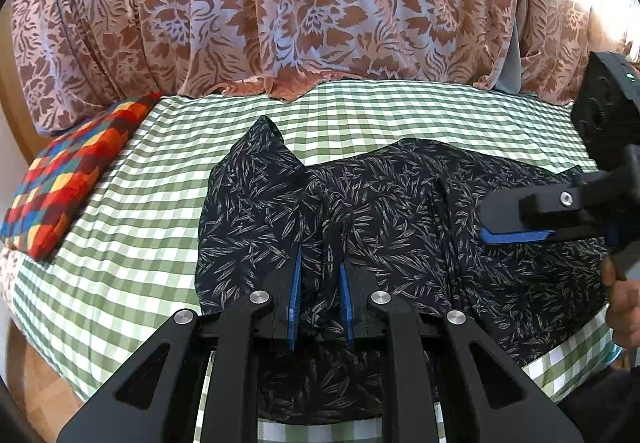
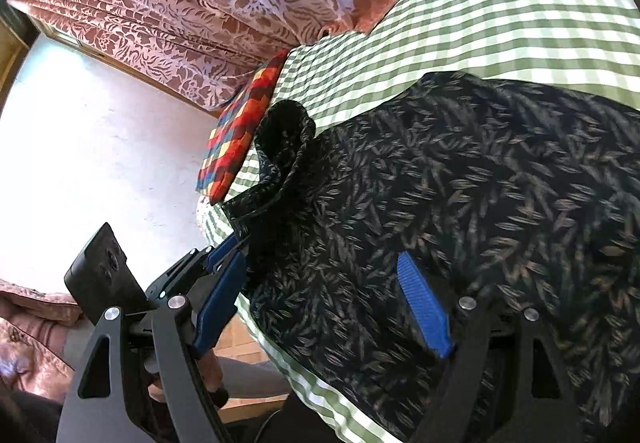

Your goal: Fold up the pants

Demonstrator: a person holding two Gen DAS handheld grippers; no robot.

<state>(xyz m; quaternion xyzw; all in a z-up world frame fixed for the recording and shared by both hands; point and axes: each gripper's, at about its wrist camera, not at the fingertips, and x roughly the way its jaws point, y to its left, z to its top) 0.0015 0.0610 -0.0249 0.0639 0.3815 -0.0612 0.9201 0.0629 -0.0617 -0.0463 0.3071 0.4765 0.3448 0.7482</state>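
- The pants (image 1: 400,211) are dark navy, almost black, printed all over with small pale leaf shapes; the cloth looks thin and soft
- They lie rumpled across a green-and-white checked sheet (image 1: 160,211), with the near edge hanging over the front of the bed
- One end is drawn up into a pointed peak toward the back; in the right wrist view that raised part shows a gathered, ribbed edge curling over
- A long crease runs front to back through the right half of the garment
- The left gripper (image 1: 320,263) has its blue pads close together, pinching a raised fold of the pants near the middle of the cloth
- The right gripper (image 2: 320,291) hangs over the right part of the pants with its blue fingers (image 2: 424,307) spread wide and the patterned cloth showing between them; whether they touch the cloth cannot be told
- A patchwork cushion (image 1: 68,179) in red, orange, yellow and blue lies at the left edge of the sheet, apart from the pants
- A pink floral curtain (image 1: 300,11) hangs behind the bed
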